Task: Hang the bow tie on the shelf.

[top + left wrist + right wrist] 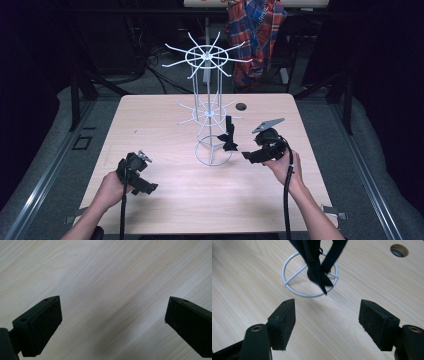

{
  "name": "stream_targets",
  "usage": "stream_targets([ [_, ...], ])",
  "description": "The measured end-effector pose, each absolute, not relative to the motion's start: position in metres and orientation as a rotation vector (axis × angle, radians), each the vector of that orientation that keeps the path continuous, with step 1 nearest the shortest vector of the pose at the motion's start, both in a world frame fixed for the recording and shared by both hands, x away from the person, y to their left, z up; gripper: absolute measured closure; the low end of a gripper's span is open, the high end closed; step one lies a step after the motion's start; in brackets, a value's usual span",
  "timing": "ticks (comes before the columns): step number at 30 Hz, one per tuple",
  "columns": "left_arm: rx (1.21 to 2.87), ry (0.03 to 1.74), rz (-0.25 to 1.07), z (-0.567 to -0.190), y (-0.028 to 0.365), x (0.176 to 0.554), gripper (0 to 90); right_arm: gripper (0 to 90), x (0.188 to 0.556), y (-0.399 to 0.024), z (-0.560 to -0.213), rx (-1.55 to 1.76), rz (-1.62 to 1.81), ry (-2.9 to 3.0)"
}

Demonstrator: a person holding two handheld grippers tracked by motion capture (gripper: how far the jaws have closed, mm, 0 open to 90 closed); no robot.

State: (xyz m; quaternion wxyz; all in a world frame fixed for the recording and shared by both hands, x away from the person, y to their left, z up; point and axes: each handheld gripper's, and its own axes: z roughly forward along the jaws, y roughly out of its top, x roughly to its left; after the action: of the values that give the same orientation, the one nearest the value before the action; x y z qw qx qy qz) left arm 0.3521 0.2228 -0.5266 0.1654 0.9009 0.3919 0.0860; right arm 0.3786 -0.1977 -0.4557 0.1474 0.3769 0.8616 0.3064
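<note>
A white wire rack (208, 107) with two tiers of spoke arms stands mid-table on a ring base (310, 291). A black strip of cloth (229, 135) hangs from a lower spoke, and its ends (317, 267) dangle over the ring. My right gripper (248, 156) is open just right of the base, its jaws wide apart with nothing between them and pointing at the cloth (325, 315). My left gripper (145, 186) is open low over the bare table at the front left; its jaws (113, 315) hold nothing.
The wooden table (165, 120) has a round cable hole (241, 106) at the back right, also seen from the right gripper (399, 250). A plaid shirt (256, 35) hangs on a stand behind the table. Dark floor and cables surround it.
</note>
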Motion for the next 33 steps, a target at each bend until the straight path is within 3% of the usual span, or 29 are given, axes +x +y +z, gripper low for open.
stream_targets([
  [9,2.560,1.117,0.247,-0.526,0.224,0.352,1.1,16.9,0.369,-0.212,-0.448,1.124,0.866,2.474],
  [19,2.555,1.118,0.253,-0.525,0.223,0.351,1.1,4.8,0.356,-0.230,-0.464,1.226,0.758,2.531],
  [28,2.555,1.122,0.253,-0.527,0.222,0.352,1.1,0.2,0.343,-0.231,-0.484,1.192,0.567,2.622],
  [33,2.566,1.127,0.247,-0.528,0.219,0.354,1.1,3.6,0.353,-0.228,-0.502,1.140,0.405,2.730],
])
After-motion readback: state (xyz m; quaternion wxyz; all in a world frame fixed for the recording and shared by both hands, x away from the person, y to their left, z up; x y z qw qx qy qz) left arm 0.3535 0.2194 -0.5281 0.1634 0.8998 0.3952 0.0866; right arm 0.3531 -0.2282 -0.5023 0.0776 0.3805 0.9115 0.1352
